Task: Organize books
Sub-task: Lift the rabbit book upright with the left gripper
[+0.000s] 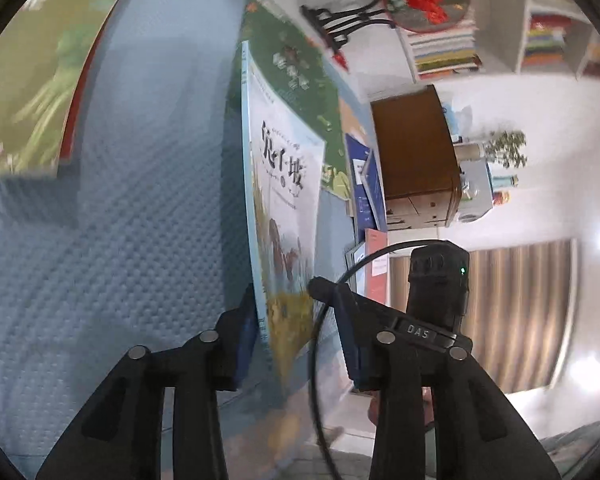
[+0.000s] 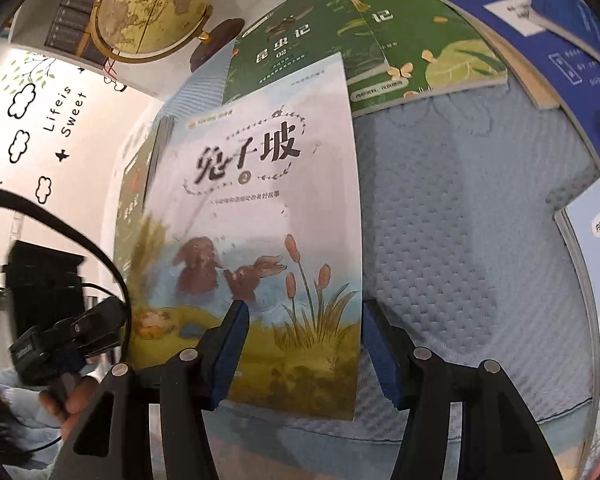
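Currently, the pale blue paperback with two brown rabbits on its cover (image 2: 256, 208) is raised above the light blue quilted surface (image 2: 459, 240), with its lower edge between the spread fingers of the right gripper (image 2: 303, 344); whether either pad touches it cannot be told. From the left wrist view, the left gripper (image 1: 296, 332) has its jaws apart around the same book's edge, the left pad appearing against the cover. Behind it, two green insect-themed paperbacks (image 2: 339, 40) lie flat on the surface, beside dark blue books (image 2: 559, 60).

Wall (image 2: 60, 80) decal: "Life is Sweet"
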`<state>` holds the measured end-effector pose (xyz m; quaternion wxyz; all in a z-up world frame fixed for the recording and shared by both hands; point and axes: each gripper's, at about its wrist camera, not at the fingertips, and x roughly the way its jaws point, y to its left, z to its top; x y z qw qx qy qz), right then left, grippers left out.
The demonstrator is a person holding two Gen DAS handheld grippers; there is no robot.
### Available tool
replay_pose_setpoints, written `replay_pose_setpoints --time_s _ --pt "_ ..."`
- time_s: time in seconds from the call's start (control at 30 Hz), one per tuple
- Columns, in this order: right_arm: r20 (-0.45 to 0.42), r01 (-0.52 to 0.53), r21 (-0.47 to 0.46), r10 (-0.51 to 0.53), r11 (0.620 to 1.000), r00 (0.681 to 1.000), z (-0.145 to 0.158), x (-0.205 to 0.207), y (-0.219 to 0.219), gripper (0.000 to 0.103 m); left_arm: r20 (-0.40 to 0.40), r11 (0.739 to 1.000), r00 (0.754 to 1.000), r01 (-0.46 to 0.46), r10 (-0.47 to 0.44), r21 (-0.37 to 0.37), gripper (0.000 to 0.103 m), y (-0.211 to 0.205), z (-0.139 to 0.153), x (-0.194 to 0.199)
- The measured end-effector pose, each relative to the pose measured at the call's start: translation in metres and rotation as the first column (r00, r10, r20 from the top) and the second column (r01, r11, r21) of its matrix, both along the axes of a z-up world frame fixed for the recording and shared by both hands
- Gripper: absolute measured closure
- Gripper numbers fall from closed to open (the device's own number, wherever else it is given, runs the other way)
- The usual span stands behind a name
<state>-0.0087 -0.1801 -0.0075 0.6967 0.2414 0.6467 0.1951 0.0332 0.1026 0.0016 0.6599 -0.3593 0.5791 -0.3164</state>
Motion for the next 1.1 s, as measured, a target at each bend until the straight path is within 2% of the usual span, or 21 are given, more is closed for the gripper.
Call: replay_pose_setpoints --time_s 0.17,0.2,0.27,0.37,0.43,0.53,0.6,0.67,0.77,0.83,0.9,0.93,0.97,1.03,1.07,1.1 --pt "-0.037 0.021 0.098 -0.018 0.995 0.999 -0.004 -0.006 -0.015 0.039 -0.068 0.997 0.996 -0.06 0.063 0.044 0.07 0.003 -0.019 -0.001" --pt "-0.039 0.031 0.114 -0.027 0.993 0.999 -0.004 -0.008 -0.018 0.039 -0.063 0.995 0.995 -0.066 0.071 0.08 0.072 0.002 -0.019 -0.003" --pt "-0.037 0.054 0.145 -0.049 0.988 0.998 -0.005 -0.013 -0.022 0.039 -0.028 0.983 0.998 -0.052 0.057 0.174 0.089 -0.004 -0.014 -0.005" --pt "-0.022 0.078 0.172 -0.075 0.982 0.997 -0.007 -0.022 -0.025 0.04 0.031 0.968 0.999 -0.014 0.006 0.252 0.095 -0.018 -0.002 -0.009" --pt "-0.036 0.108 0.206 -0.103 0.973 0.994 -0.009 -0.024 -0.025 0.04 0.069 0.961 0.997 -0.003 -0.017 0.275 0.096 -0.03 0.009 -0.007" --pt "-0.072 0.134 0.279 -0.119 0.951 0.99 -0.01 -0.024 -0.02 0.041 0.082 0.968 0.996 0.003 -0.024 0.249 0.096 -0.041 0.015 -0.003" --pt "-0.07 0.131 0.271 -0.116 0.954 0.991 -0.006 -0.026 -0.018 0.041 0.087 0.975 0.996 -0.007 -0.012 0.221 0.096 -0.042 0.022 0.001" --pt "-0.089 0.137 0.261 -0.117 0.956 0.989 -0.006 -0.028 -0.019 0.038 0.063 0.988 0.998 -0.023 0.013 0.15 0.096 -0.037 0.026 0.009" --pt "-0.121 0.201 0.302 -0.172 0.932 0.978 -0.009 -0.026 -0.03 0.033 0.02 0.998 0.999 -0.05 0.05 0.049 0.096 -0.027 0.025 0.018" --pt "-0.155 0.256 0.36 -0.213 0.897 0.965 -0.014 -0.026 -0.039 0.022 -0.021 0.997 0.997 -0.068 0.068 -0.023 0.096 -0.024 0.022 0.021" --pt "-0.19 0.306 0.431 -0.246 0.849 0.95 -0.021 -0.026 -0.041 0.021 -0.049 0.995 0.996 -0.077 0.075 -0.06 0.096 -0.023 0.02 0.023" --pt "-0.213 0.328 0.471 -0.256 0.819 0.943 -0.026 -0.025 -0.038 0.022 -0.057 0.995 0.996 -0.079 0.075 -0.065 0.096 -0.022 0.018 0.024" --pt "-0.221 0.34 0.488 -0.263 0.804 0.939 -0.028 -0.022 -0.034 0.025 -0.059 0.995 0.996 -0.077 0.073 -0.065 0.096 -0.023 0.017 0.024" --pt "-0.219 0.348 0.523 -0.272 0.778 0.937 -0.029 -0.017 -0.025 0.063 -0.066 0.996 0.995 -0.074 0.071 -0.044 0.096 -0.023 0.015 0.025" --pt "-0.22 0.345 0.529 -0.268 0.775 0.938 -0.028 -0.016 -0.023 0.07 -0.062 0.997 0.996 -0.072 0.07 -0.02 0.096 -0.023 0.015 0.025" --pt "-0.202 0.332 0.51 -0.264 0.794 0.943 -0.024 -0.014 -0.019 0.073 -0.048 0.998 0.997 -0.062 0.062 0.021 0.096 -0.023 0.015 0.025"
